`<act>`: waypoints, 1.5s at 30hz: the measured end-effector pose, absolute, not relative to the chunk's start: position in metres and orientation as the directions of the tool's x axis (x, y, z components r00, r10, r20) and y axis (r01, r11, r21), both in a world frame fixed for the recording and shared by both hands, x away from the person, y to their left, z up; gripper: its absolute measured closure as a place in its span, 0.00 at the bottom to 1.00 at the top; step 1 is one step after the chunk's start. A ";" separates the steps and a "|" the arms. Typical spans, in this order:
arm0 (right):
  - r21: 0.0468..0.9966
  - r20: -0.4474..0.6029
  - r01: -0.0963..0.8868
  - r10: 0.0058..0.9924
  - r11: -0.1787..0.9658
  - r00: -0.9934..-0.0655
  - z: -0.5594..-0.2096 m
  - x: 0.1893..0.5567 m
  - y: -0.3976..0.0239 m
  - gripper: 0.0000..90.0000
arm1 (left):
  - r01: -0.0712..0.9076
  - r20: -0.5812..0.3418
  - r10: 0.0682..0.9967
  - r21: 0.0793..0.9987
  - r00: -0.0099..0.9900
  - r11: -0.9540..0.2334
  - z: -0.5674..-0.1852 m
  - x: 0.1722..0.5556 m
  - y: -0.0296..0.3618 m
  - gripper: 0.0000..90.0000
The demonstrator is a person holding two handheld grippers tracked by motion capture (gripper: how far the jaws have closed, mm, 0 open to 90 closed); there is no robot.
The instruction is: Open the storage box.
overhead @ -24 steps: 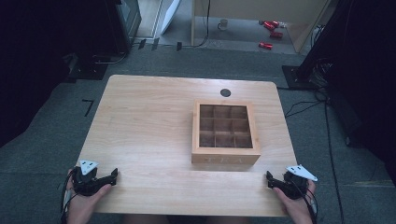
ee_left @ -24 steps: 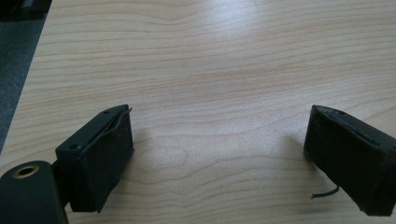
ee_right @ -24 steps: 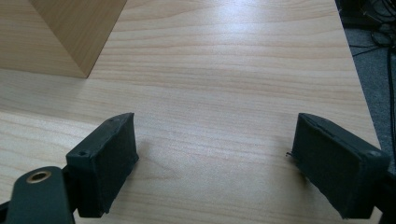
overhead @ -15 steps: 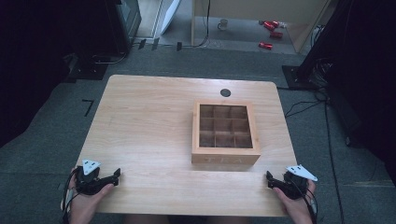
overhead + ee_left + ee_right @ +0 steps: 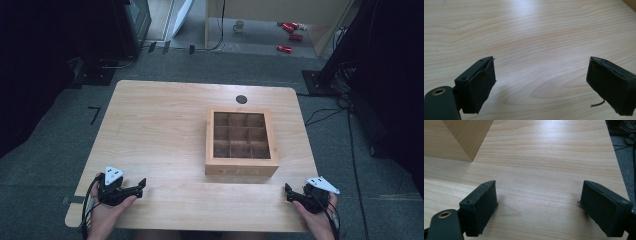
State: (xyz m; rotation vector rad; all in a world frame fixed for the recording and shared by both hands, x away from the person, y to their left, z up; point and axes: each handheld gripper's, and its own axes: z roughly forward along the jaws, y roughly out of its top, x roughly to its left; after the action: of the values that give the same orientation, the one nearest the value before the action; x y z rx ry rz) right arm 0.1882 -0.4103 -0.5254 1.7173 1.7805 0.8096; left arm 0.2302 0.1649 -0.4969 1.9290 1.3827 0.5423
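Nothing has shifted since a moment ago: the left gripper point(image 5: 141, 186) and right gripper point(image 5: 288, 192) rest at the table's point(image 5: 165, 120) near corners, jaws spread wide and empty. The wooden tea box point(image 5: 241, 143) (squarish, lettered front facing the person) sits right of centre.

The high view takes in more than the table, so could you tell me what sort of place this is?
Probably a lab or workshop set up for recording. A bare wooden table stands on grey carpet amid dark equipment stands, cables trail over the floor, and a person holds a gripper in each hand near a wooden tea box.
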 end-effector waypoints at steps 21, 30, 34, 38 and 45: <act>0.733 0.023 0.680 0.998 0.018 -0.051 -0.519 0.188 -0.407 0.17 | 0.605 -0.078 0.878 0.753 0.472 -0.258 -0.483 0.245 0.094 0.10; 0.744 0.020 0.668 0.998 0.030 -0.067 -0.512 0.188 -0.399 0.17 | 0.581 -0.078 0.842 0.758 0.534 -0.298 -0.480 0.251 0.063 0.11; 0.746 0.033 0.664 0.994 0.046 -0.105 -0.506 0.189 -0.392 0.17 | 0.569 -0.085 0.829 0.765 0.553 -0.301 -0.477 0.253 0.051 0.11; 0.757 0.044 0.652 0.992 0.047 -0.122 -0.502 0.189 -0.384 0.17 | 0.566 -0.099 0.825 0.772 0.557 -0.289 -0.475 0.256 0.041 0.16; 0.765 0.058 0.642 0.989 0.042 -0.134 -0.499 0.192 -0.376 0.17 | 0.562 -0.109 0.812 0.773 0.574 -0.293 -0.473 0.260 0.027 0.16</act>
State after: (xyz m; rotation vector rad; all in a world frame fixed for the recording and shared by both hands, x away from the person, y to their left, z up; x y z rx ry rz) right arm 0.1916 -0.3760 -0.4991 1.6405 1.8276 0.9101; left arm 0.2604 0.0268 -0.4731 1.9921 1.0981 0.3889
